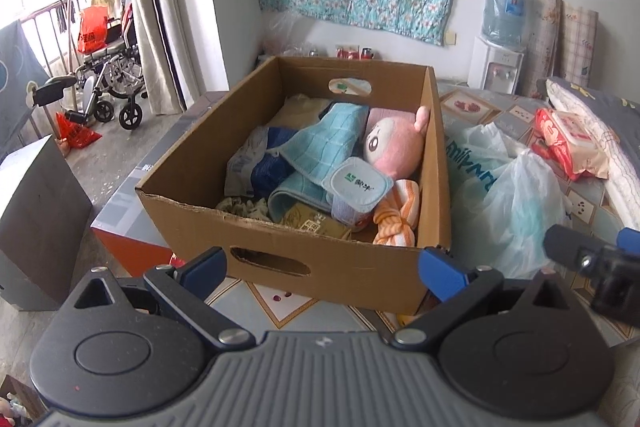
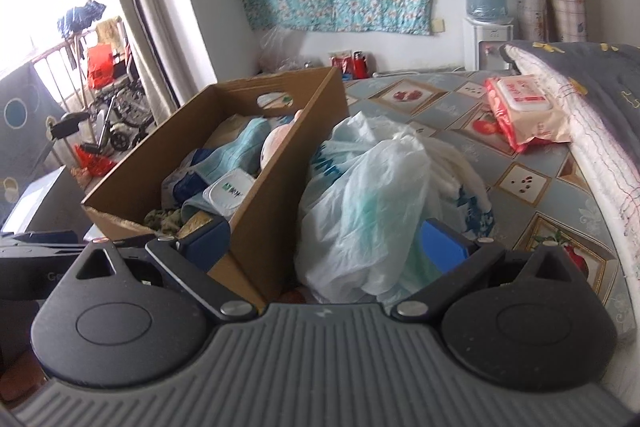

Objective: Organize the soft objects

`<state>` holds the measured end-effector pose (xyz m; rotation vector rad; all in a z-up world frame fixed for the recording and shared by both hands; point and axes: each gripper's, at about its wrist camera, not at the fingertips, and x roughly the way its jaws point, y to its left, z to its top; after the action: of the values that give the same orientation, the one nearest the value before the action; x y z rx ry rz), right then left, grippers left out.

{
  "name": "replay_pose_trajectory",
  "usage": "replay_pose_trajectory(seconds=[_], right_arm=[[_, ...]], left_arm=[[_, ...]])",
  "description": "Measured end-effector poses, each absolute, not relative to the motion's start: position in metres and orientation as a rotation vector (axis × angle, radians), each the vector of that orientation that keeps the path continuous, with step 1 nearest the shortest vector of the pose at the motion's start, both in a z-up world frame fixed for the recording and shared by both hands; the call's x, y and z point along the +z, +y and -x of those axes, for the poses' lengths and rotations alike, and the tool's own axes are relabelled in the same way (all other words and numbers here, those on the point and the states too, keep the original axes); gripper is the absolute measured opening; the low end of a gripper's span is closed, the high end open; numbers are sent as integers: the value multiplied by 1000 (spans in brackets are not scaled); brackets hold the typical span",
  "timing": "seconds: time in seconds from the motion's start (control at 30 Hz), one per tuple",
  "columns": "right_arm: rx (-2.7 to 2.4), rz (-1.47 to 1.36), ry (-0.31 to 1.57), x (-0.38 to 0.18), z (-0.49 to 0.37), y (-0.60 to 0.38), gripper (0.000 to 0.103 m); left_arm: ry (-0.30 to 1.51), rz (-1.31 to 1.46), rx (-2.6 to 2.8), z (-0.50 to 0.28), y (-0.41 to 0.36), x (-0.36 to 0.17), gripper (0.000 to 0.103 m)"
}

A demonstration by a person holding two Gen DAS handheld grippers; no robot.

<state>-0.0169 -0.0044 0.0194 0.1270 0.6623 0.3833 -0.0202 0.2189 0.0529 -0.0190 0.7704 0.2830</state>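
A cardboard box (image 1: 200, 163) stands on the patterned table and holds soft things: a pink plush doll (image 1: 394, 147), a light blue towel (image 1: 328, 139), an orange knotted cloth (image 1: 400, 215) and a white pouch (image 1: 358, 185). My left gripper (image 1: 322, 269) is open and empty, just in front of the box's near wall. My right gripper (image 2: 326, 239) is open and empty, its fingers on either side of a heap of plastic bags (image 2: 368, 195) right of the box (image 2: 276, 195). Its tip shows in the left wrist view (image 1: 592, 259).
A pack of wet wipes (image 2: 520, 107) lies on the table at the right, beside a folded quilt (image 2: 580, 99). A water dispenser (image 1: 500, 47) stands by the far wall. A wheelchair (image 1: 108, 75) and dark boxes (image 1: 36, 219) are on the floor to the left.
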Motion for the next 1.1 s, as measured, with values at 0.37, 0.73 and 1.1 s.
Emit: replay_pose_trajectory(seconds=[0.37,0.73,1.1], right_arm=[[380,-71,709,7,7,9,102],[380,-45,710,6,6,16,102],[384,-41,723,4,3,18,102]], left_arm=[[800,14,301,18,224,49,103],[802,7,313,18,229,47,102],[811,14,317,18,231,45,102]])
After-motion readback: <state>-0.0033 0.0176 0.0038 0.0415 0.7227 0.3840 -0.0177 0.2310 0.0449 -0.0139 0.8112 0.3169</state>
